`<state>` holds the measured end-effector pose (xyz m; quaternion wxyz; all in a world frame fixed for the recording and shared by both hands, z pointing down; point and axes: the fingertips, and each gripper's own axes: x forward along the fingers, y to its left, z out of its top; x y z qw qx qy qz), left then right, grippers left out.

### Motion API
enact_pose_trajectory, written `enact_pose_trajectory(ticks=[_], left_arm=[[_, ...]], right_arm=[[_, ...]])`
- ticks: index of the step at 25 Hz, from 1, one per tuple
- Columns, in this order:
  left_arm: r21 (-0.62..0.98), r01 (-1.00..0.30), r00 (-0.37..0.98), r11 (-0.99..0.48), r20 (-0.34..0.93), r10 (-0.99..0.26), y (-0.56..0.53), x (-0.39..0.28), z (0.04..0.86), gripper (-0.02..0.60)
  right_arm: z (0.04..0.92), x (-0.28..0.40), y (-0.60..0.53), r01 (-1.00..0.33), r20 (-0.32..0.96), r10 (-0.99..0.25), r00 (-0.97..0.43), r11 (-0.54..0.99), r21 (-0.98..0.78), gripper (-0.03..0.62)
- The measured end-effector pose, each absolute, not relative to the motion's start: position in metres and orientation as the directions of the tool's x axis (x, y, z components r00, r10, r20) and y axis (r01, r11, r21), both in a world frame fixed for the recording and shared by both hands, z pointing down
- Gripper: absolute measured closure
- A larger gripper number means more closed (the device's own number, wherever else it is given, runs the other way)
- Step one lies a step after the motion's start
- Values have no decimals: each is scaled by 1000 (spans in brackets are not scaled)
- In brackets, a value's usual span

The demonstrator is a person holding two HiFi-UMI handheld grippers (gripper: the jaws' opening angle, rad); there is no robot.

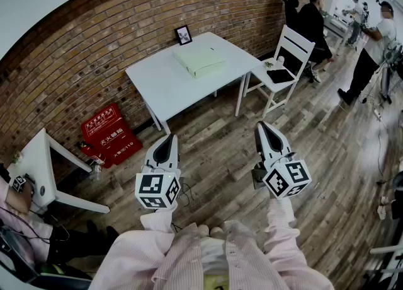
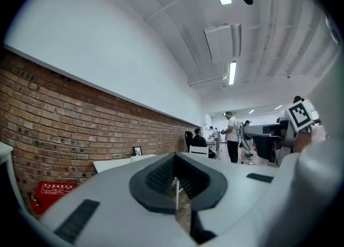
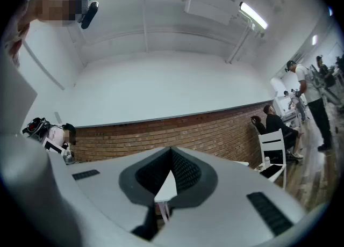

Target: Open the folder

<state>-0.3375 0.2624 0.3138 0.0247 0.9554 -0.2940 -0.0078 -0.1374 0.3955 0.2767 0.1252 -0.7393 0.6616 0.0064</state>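
A pale green folder [image 1: 199, 60] lies closed and flat on the white table [image 1: 157, 90] by the brick wall, well ahead of me. My left gripper [image 1: 170, 139] and right gripper [image 1: 262, 126] are held out over the wooden floor, short of the table and far from the folder. Both point towards the table. In the left gripper view the left gripper [image 2: 173, 159] has its jaws together with nothing between them. The right gripper [image 3: 171, 153] in its own view is likewise shut and empty. The table [image 2: 114, 164] shows beyond the left jaws.
A small picture frame [image 1: 183, 34] stands at the table's far edge. A white chair [image 1: 284, 62] with a dark tablet sits to its right. A red fire box [image 1: 111, 133] leans on the wall. Another white table [image 1: 45, 162] stands left. People [image 1: 373, 46] work at the far right.
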Motion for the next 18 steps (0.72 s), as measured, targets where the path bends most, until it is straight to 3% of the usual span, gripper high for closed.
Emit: enact_pose_trajectory(ticks=[12, 18], left_arm=[[32, -529, 848, -848, -3, -530, 277, -318, 317, 589], [25, -529, 848, -848, -11, -529, 284, -300, 322, 588]], right_arm=[[274, -139, 404, -984, -231, -972, 53, -11, -180, 591], [288, -122, 403, -986, -193, -980, 55, -22, -167, 589]])
